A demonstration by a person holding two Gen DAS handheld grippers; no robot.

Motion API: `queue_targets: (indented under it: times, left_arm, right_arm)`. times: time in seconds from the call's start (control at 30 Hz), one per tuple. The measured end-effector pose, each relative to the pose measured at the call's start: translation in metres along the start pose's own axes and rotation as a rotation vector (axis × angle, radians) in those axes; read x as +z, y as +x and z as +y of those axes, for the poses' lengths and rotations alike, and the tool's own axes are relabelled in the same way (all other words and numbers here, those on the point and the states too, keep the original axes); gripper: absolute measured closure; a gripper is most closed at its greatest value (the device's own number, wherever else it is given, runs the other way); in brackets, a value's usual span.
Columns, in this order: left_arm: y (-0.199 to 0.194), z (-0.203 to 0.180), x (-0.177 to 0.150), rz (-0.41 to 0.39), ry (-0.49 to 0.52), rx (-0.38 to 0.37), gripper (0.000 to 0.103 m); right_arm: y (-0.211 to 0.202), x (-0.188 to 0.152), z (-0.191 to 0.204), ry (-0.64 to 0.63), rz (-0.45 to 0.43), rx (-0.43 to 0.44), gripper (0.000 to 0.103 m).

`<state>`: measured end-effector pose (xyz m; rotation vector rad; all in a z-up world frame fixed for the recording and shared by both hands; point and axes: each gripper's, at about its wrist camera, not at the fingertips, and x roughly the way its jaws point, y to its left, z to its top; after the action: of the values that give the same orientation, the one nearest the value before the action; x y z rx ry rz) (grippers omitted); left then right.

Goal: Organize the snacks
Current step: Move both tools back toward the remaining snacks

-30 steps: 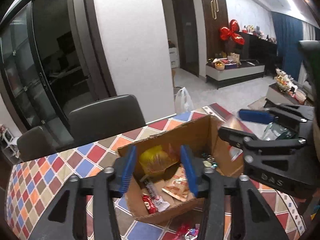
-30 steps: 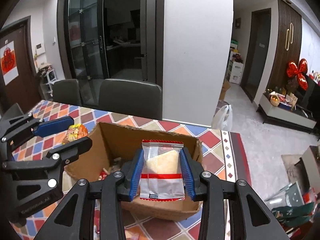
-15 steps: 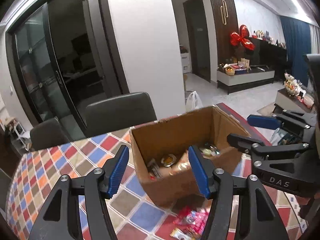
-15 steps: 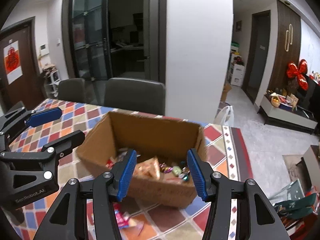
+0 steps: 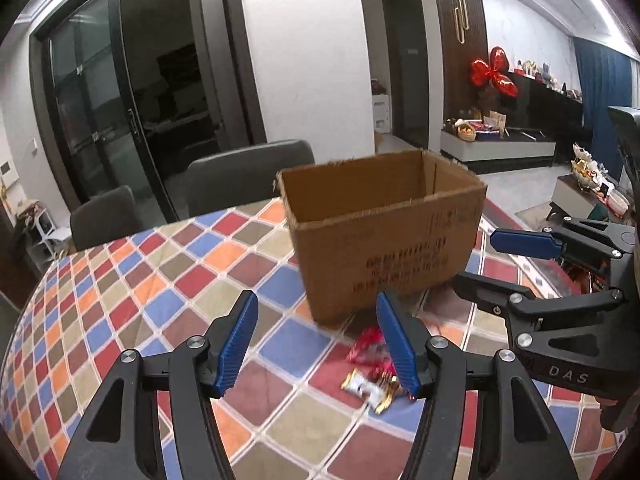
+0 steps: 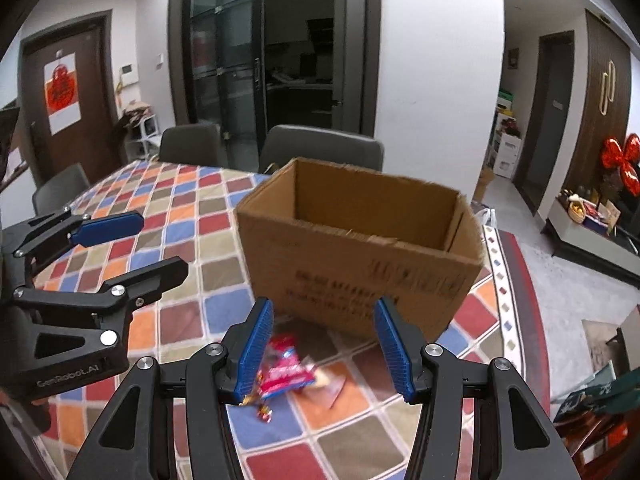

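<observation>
So, closest to the lens in the left wrist view, the left gripper (image 5: pixel 316 338) fills the bottom of the frame with its blue pads spread about halfway apart and nothing between them, just tablecloth. Same deal in the right wrist view: the right gripper (image 6: pixel 324 340) sits at the bottom center, jaws parted to a middling gap and holding nothing.

Just past the fingertips are the loose snacks. In the left view a red wrapper (image 5: pixel 366 346) and a silver-and-gold candy bar (image 5: pixel 366 388) lie on the table right by the inner side of the right-hand pad, lower center of the frame. In the right view a pink-red snack packet (image 6: pixel 286 368) lies beside the left-hand pad, with some smaller wrappers around it, too blurry to make out.

Behind them, mid-frame in both views, a cardboard box (image 5: pixel 384 232) stands upright and open-topped on the checkered tablecloth (image 5: pixel 160 280). From this angle I can't see what's inside it.

The other gripper pokes in from the side of each view, right edge in the left one, left edge in the right one.

Farther back, dark chairs (image 6: pixel 320 152) line the table's far edge, then glass doors (image 6: pixel 224 60) and a white wall.
</observation>
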<state>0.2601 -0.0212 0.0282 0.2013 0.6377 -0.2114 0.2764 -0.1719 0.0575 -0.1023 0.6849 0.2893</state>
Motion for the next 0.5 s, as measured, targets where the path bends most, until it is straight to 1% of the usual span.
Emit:
queue_targets:
  times: [0.2,0.37,0.5]
  left_arm:
    - [-0.003,0.000,-0.030,0.029,-0.004,-0.002,0.042]
    - [0.005,-0.001,-0.047,0.062,-0.003,0.004,0.042]
    - [0.013,-0.001,-0.062,0.092,-0.005,0.010,0.042]
  right_arm:
    - [0.003,-0.025,0.019,-0.023,0.033,0.044,0.049]
    - [0.018,-0.047,0.028,0.001,0.109,0.107,0.049]
    - [0.035,-0.064,0.030,0.023,0.173,0.138,0.050]
